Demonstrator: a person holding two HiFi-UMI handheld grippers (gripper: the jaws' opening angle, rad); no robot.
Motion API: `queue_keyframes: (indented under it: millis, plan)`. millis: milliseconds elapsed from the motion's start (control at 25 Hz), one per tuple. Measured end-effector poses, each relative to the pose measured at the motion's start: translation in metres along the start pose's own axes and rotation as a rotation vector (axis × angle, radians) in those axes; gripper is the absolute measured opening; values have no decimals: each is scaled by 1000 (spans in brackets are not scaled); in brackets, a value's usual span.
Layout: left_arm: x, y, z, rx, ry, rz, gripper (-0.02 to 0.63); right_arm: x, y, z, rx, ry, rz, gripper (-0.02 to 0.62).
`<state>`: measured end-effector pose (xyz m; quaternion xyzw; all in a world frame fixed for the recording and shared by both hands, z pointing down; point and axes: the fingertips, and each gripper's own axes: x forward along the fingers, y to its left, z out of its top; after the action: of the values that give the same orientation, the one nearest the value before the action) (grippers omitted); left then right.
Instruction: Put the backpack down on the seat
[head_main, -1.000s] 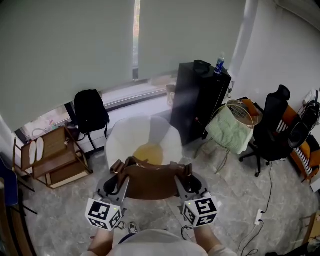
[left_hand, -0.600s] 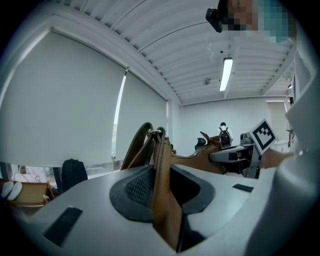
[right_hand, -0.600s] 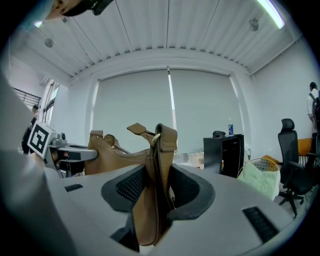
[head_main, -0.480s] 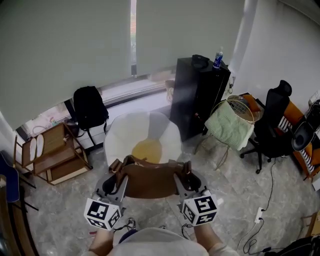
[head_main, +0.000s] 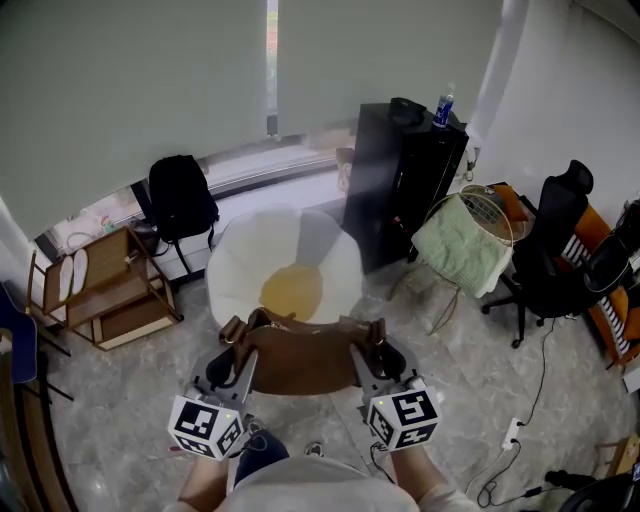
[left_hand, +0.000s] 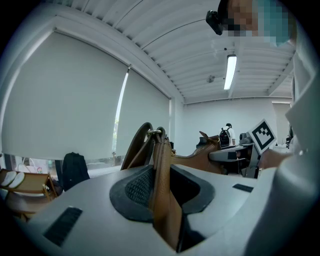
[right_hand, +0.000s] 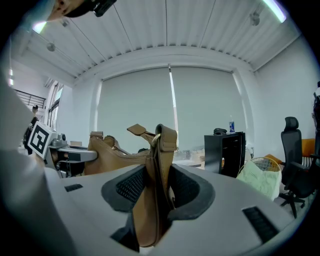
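Both tongs are clenched on the brown backpack (head_main: 300, 358). My left tongs (head_main: 236, 366) pinch a leather strap at its left end, and the left gripper view shows the strap pressed flat between the dark pads of those tongs (left_hand: 161, 196). My right tongs (head_main: 364, 362) grip the strap at the other end, shown the same way in the right gripper view (right_hand: 156, 194). The backpack hangs level between them, above the floor, at the near edge of the round white seat (head_main: 238, 268), not resting on it. A zip runs along its top; I cannot see what is inside. A yellow cushion (head_main: 292, 290) lies in the hollow of the seat. To the right, a wire basket (head_main: 492, 208) holds a green cloth (head_main: 455, 255). A bottle (head_main: 443, 108) stands on the black cabinet (head_main: 405, 175) behind.
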<state>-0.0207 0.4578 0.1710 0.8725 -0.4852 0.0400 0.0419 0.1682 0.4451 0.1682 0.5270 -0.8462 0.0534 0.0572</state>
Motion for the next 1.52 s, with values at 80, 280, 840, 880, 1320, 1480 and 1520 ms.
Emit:
queue_keyframes:
  millis: [80, 280, 840, 880, 1320, 1480, 1520]
  plan:
    - [4, 2, 0, -1, 3, 0, 109, 4, -2, 0, 4, 2, 2, 169]
    - [20, 15, 3, -4, -2, -15, 109, 22, -9, 5, 5, -2, -12, 169]
    - [74, 108, 23, 10, -32, -86, 109, 113, 1, 31, 11, -31, -77, 169]
    - [78, 115, 24, 10, -30, -95, 109, 120, 2, 31, 13, -31, -85, 169]
    - [118, 148, 24, -2, -7, -127, 109, 165, -11, 33, 29, -13, -107, 169]
    - [136, 146, 25, -2, -10, -88, 109, 177, -31, 35, 32, -13, -69, 169]
    - [141, 144, 26, -4, -11, -76, 109, 181, -37, 36, 29, -13, -57, 169]
